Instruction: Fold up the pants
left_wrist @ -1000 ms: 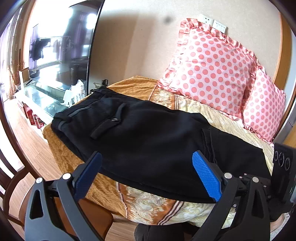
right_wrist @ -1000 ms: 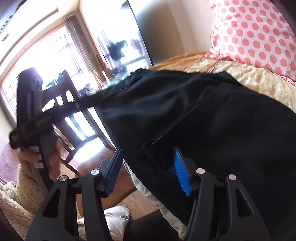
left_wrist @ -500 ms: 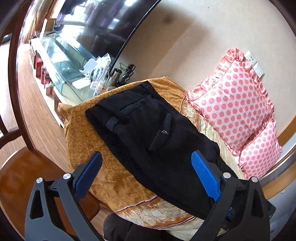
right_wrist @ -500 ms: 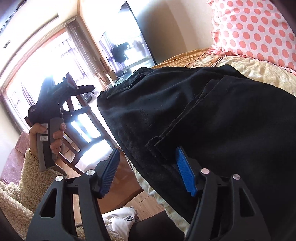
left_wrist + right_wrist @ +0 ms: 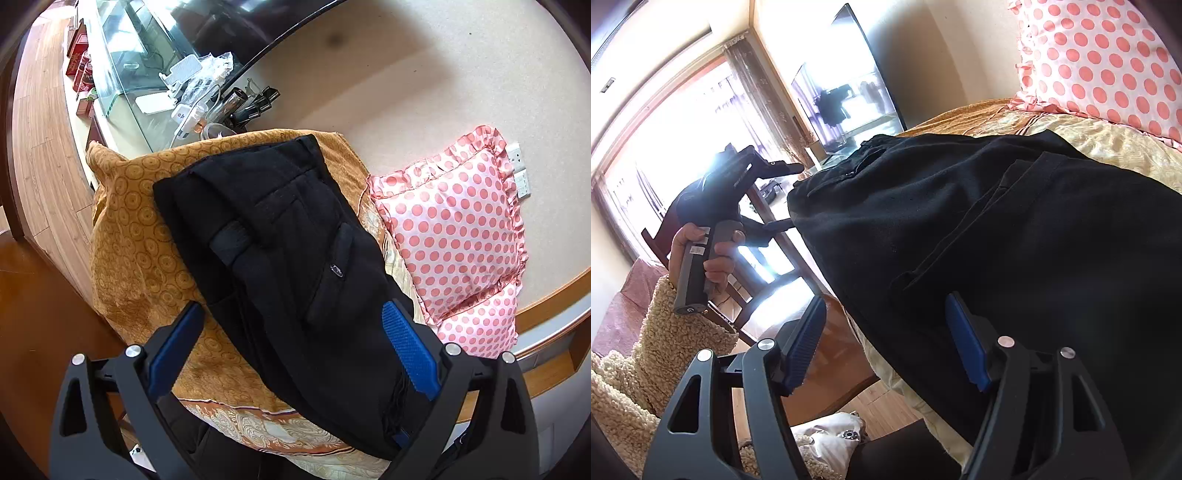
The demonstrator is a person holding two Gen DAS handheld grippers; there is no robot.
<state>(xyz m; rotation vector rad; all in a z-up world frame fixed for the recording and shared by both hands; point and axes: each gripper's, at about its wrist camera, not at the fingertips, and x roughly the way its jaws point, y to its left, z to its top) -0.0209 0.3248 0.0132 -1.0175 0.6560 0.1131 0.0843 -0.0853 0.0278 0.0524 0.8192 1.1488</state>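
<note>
The left gripper (image 5: 291,347) stands wide open above the near edge of the black pants (image 5: 295,258), holding nothing; the right gripper (image 5: 886,339) has just been opening and its jaws, clear of the cloth, straddle the pants' near edge. The pants lie folded lengthwise on the golden bedspread (image 5: 129,229), beside two pink dotted pillows (image 5: 454,221)

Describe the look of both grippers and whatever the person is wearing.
Both are black frames with triangular cut-outs and silver bolts, and their jaws carry ribbed blue pads. The left gripper has a grey handle with white labels, seen from the right wrist view. The right gripper matches it. A cream, fleecy sleeve covers the left arm.
</note>
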